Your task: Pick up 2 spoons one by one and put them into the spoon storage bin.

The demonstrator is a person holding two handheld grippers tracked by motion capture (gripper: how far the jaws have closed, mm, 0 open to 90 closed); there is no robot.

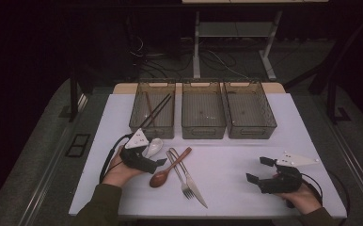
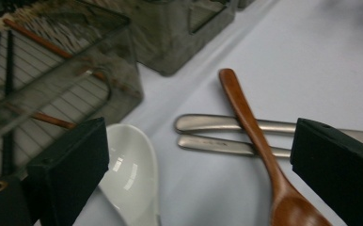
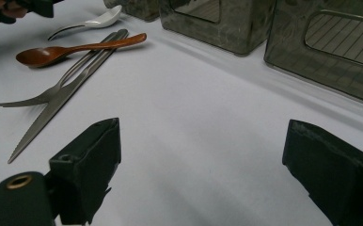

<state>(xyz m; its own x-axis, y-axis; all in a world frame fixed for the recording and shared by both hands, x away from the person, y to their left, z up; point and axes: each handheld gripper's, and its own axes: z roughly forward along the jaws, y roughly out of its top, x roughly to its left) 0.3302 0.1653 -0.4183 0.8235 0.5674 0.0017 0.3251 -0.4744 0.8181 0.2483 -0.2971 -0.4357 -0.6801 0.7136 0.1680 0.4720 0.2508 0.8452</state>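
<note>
Our left gripper (image 1: pixel 157 162) hovers jaws spread beside the white ceramic spoon (image 1: pixel 153 147); right gripper (image 1: pixel 258 170) spread too. Behind that spoon, the leftmost smoky plastic bin (image 1: pixel 139 117) holds chopsticks (image 1: pixel 155 112).

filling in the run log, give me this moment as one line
left gripper: open, over white spoon and wooden spoon | right gripper: open, over bare table | fork, knife: on table | chopsticks: left bin
</note>
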